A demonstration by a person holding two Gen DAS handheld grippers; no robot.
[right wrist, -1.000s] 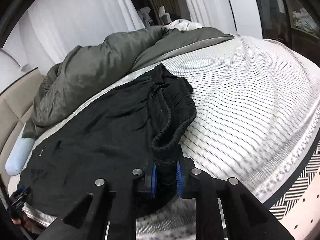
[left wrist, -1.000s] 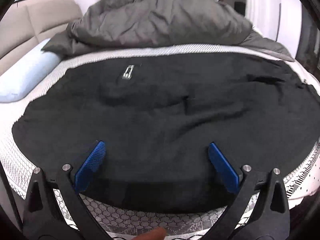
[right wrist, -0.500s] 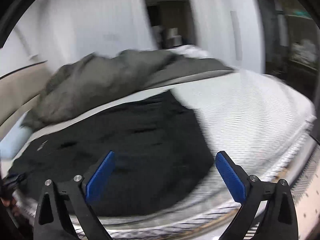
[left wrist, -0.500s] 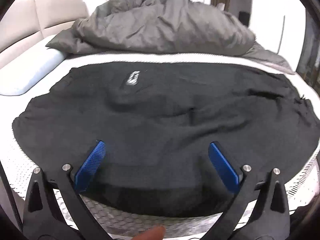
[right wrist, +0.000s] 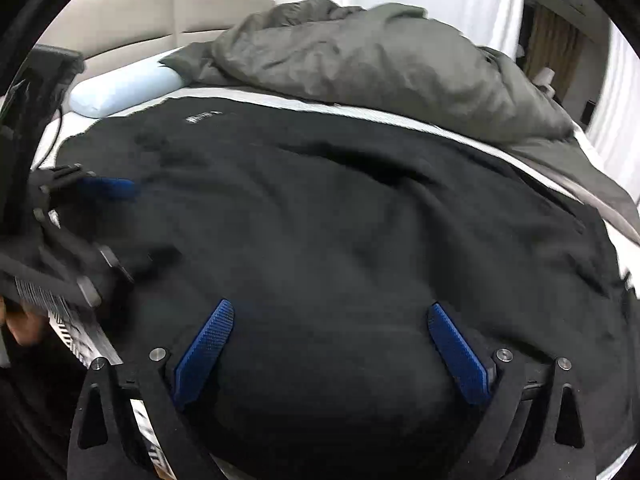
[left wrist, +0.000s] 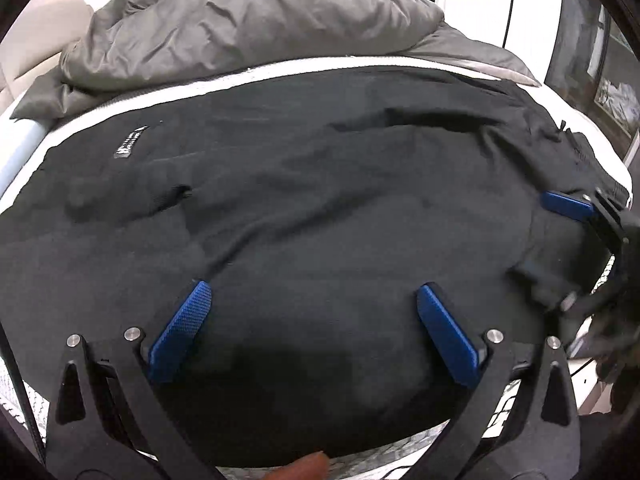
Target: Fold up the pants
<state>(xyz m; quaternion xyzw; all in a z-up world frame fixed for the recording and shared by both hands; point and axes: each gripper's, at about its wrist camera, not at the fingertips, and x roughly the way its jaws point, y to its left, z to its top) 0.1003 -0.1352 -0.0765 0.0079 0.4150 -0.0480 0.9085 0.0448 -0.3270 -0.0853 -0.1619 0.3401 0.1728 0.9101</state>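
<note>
We have the black pants (left wrist: pixel 320 208) lying spread across the mattress (left wrist: pixel 280 70) in front of the grey duvet (right wrist: pixel 380 60), and both the left gripper (left wrist: pixel 316 332) and right gripper (right wrist: pixel 332 352) hover over the near edge with jaws spread wide, pinching nothing. We judge we are between folds; next we must pick fresh grasp points along an edge.

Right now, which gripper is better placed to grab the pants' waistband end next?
Probably right. In the left wrist view the right gripper hangs open beside the gathered end of the black pants, while the left gripper is open over their near edge.
</note>
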